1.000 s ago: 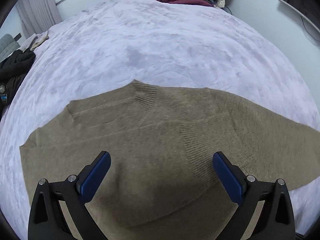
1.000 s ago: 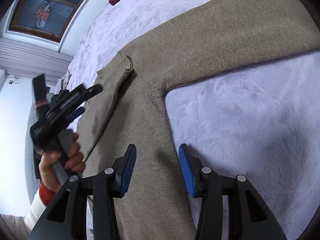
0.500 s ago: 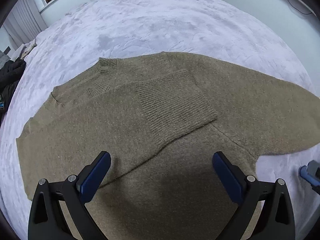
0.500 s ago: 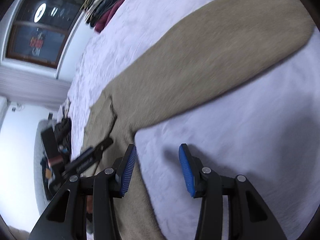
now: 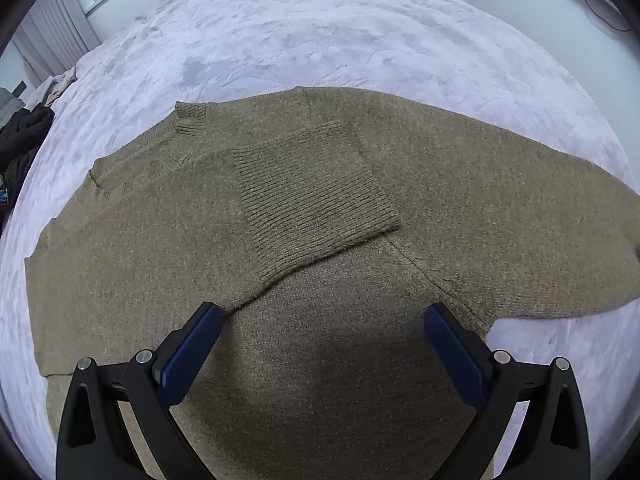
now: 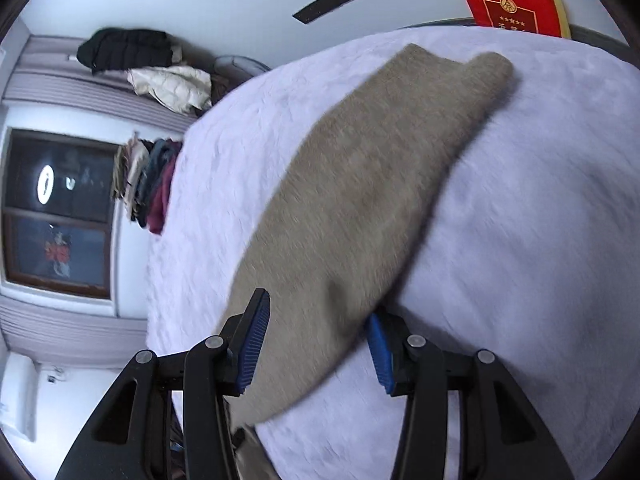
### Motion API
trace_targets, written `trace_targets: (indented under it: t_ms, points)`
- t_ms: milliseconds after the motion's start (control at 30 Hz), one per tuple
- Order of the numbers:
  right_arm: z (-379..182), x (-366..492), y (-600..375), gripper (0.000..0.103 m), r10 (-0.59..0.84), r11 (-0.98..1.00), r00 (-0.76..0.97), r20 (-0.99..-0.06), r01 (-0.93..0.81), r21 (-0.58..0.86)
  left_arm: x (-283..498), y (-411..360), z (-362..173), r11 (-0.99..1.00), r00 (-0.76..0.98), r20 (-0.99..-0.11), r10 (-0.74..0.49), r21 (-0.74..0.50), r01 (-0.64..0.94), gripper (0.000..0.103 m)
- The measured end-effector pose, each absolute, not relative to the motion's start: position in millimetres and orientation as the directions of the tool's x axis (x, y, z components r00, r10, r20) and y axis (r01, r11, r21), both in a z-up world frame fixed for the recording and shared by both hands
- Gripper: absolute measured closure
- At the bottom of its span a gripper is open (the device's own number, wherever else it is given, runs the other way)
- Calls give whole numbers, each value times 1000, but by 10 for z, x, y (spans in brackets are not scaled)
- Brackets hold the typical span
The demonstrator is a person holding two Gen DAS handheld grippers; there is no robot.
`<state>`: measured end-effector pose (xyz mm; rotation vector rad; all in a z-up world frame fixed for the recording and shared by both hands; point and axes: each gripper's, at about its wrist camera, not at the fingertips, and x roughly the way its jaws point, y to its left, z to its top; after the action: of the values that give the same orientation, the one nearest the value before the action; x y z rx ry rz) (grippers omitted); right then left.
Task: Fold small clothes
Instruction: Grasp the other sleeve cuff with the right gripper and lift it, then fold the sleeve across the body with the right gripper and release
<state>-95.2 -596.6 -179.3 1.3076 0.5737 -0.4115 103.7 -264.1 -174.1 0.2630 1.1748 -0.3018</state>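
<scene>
— Where is the sweater [image 5: 320, 280] now?

— Flat on the bed [image 5: 320, 32], on the fuzzy pale purple blanket. One sleeve is already folded in. Its ribbed cuff [image 5: 312, 196] lies across the chest.

— And the other sleeve [image 6: 360, 200]?

— It sticks straight out. From the right gripper [image 6: 316, 344] it runs long and thin toward one o'clock, and its end is far off near a red bag [image 6: 516, 0].

— Is that gripper holding it?

— No. The jaws are wide apart, one blue pad on each side of the sleeve. It looks ready to pinch, I think.

— What about the left gripper [image 5: 320, 344]?

— It hangs over the sweater's body, jaws spread wide, holding nothing. The cuff is at twelve o'clock from it.

— So which one is closer to the loose sleeve?

— The right one. The wool looks soft, thick and floppy, so it may sag when lifted.
</scene>
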Motion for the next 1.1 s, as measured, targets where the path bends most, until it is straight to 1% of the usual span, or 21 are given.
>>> trace_targets:
  t_ms: [33, 133, 167, 200, 233, 267, 300, 367, 400, 433, 500, 533, 600, 667, 733, 867, 933, 967, 1033, 1100]
  points:
    - [-1795, -898, -6003, 50, 37, 214, 810, -586, 566, 796, 1027, -2650, -1715, 932, 363, -926, -99, 41, 360, 1]
    - [-1818, -771, -6090, 51, 58, 184, 843, -534, 517, 836, 1040, -2686, -1610, 943, 398, -909, -121, 19, 332, 1]
    - [-1824, -722, -6085, 55, 70, 170, 856, -512, 495, 852, 1062, -2708, -1600, 944, 400, -908, -127, 12, 328, 1]
    - [-1822, -681, -6098, 68, 84, 157, 871, -484, 468, 870, 1090, -2742, -1606, 944, 398, -908, -129, 9, 329, 1]
    - [-1818, -632, -6091, 75, 103, 144, 886, -452, 436, 888, 1104, -2786, -1626, 942, 396, -909, -131, 10, 335, 1]
    - [-1807, -584, -6067, 86, 118, 134, 898, -424, 409, 903, 1115, -2846, -1669, 935, 393, -910, -130, 19, 353, 1]
    - [-1789, -532, -6045, 90, 134, 122, 911, -391, 377, 918, 1108, -2926, -1750, 922, 383, -917, -117, 43, 385, 1]
    - [-1732, -394, -5984, 91, 185, 102, 931, -314, 299, 949, 1044, -3059, -1894, 891, 375, -924, -73, 109, 441, 1]
    - [-1687, -318, -5940, 91, 204, 101, 936, -286, 270, 957, 1012, -3075, -1898, 880, 399, -914, -71, 131, 456, 1]
    - [-1625, -223, -5882, 91, 235, 103, 940, -247, 229, 968, 1002, -3058, -1870, 878, 402, -912, -84, 123, 463, 1]
    - [-1481, -9, -5742, 91, 300, 109, 938, -176, 149, 983, 1029, -2925, -1778, 889, 369, -918, -143, 45, 456, 1]
    - [-1416, 99, -5666, 91, 325, 117, 933, -155, 123, 985, 1036, -2836, -1727, 897, 364, -918, -160, 18, 441, 1]
    - [-1275, 316, -5498, 91, 377, 143, 918, -126, 77, 987, 1057, -2593, -1598, 912, 373, -907, -193, -26, 409, 1]
    - [-1122, 595, -5244, 91, 441, 181, 891, -106, 27, 983, 1078, -2298, -1476, 927, 399, -894, -201, -42, 372, 1]
    - [-971, 846, -4953, 91, 504, 250, 856, -118, -14, 968, 1095, -1978, -1386, 943, 423, -886, -190, -45, 329, 1]
    - [-762, 1377, -4118, 91, 638, 406, 744, -199, -105, 908, 1104, -1237, -1298, 974, 458, -880, -127, -23, 225, 1]
    - [-748, 1626, -3593, 91, 685, 504, 668, -289, -148, 851, 1081, -889, -1297, 984, 468, -879, -91, -7, 178, 1]
    - [-775, 1743, -3286, 91, 693, 574, 623, -363, -172, 801, 1073, -701, -1309, 988, 471, -880, -65, 9, 153, 1]
    - [-905, 1894, -2699, 91, 664, 707, 535, -522, -222, 671, 1086, -396, -1392, 994, 461, -887, -11, 41, 104, 1]
    - [-1099, 1953, -2208, 88, 587, 808, 457, -668, -268, 525, 1112, -125, -1522, 997, 426, -904, 33, 57, 43, 1]
